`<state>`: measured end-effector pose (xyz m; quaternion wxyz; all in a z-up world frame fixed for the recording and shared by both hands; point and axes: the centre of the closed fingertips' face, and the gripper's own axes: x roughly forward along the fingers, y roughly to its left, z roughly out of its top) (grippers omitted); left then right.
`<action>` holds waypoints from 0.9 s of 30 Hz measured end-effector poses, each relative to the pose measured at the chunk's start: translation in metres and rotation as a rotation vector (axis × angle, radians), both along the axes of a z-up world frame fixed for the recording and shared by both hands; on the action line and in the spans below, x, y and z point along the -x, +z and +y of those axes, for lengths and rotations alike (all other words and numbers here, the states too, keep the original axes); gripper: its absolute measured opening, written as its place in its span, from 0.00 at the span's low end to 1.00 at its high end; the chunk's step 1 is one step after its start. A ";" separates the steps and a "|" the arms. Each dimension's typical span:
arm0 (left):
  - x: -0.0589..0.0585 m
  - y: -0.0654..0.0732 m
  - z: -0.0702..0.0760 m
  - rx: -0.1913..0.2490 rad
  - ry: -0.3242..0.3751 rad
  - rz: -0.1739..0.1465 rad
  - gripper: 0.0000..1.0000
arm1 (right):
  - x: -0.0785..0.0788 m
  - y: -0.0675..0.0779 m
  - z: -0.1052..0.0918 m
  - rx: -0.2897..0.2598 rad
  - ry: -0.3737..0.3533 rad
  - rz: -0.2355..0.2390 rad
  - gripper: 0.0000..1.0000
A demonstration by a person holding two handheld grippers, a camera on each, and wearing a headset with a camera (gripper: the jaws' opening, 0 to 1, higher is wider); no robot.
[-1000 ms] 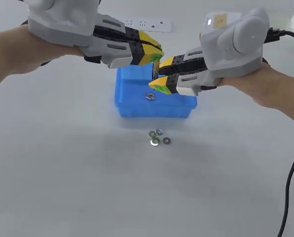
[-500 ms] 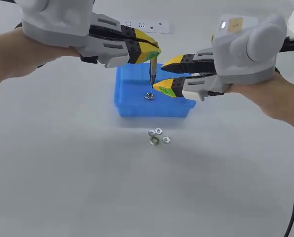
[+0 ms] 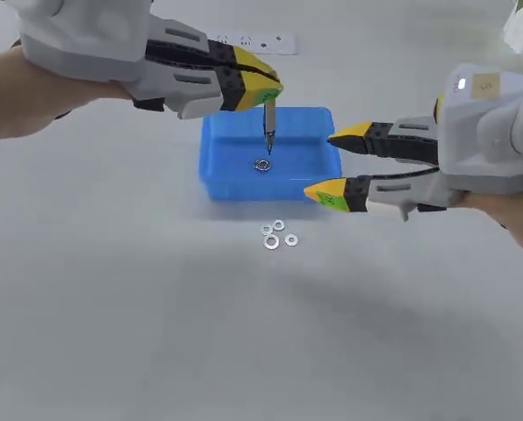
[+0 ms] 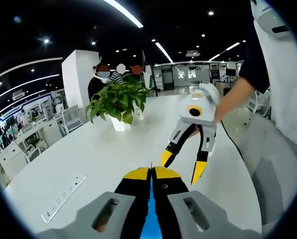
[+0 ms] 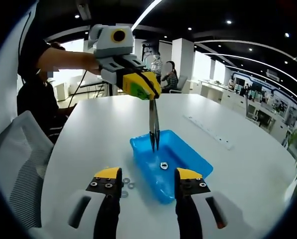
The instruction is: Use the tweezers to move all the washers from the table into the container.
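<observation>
My left gripper (image 3: 272, 90) is shut on a pair of metal tweezers (image 3: 268, 127), which hang tips-down over the blue container (image 3: 318, 123). One washer (image 3: 262, 165) lies inside the container, just under the tweezer tips. Several washers (image 3: 279, 235) sit in a small cluster on the table in front of the container. My right gripper (image 3: 336, 162) stands open to the right of the container, holding nothing. The right gripper view has the tweezers (image 5: 153, 124), the container (image 5: 198, 159), its washer (image 5: 164, 165), the table washers (image 5: 126, 184) and the left gripper (image 5: 141, 87) ahead of my open right gripper (image 5: 148, 174).
A white power strip (image 3: 244, 41) lies on the table behind the container. A potted plant (image 4: 118, 102) stands at the table's far end, with people beyond it. The white tabletop stretches bare in front of the washers.
My right gripper has drawn back to the right, away from the tweezers, and its jaws have spread wider. The left gripper still holds the tweezers over the container.
</observation>
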<state>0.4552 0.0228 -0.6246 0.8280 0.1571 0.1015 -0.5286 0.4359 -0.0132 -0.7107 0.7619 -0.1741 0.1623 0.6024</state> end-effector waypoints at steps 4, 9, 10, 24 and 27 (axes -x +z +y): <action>0.009 0.003 -0.003 -0.002 -0.007 -0.003 0.04 | 0.011 0.000 -0.008 0.007 -0.007 0.000 0.47; 0.022 0.005 -0.007 0.009 -0.010 -0.003 0.04 | 0.026 0.000 -0.016 0.002 -0.009 0.012 0.55; 0.026 0.004 -0.008 0.007 -0.012 -0.003 0.04 | 0.028 -0.001 -0.016 0.002 -0.006 0.013 0.56; 0.049 -0.010 -0.011 0.059 0.030 0.013 0.04 | 0.073 -0.017 -0.015 0.027 0.086 0.091 0.77; 0.053 -0.017 -0.013 0.048 0.026 0.015 0.04 | 0.076 -0.020 -0.014 0.031 0.095 0.093 0.80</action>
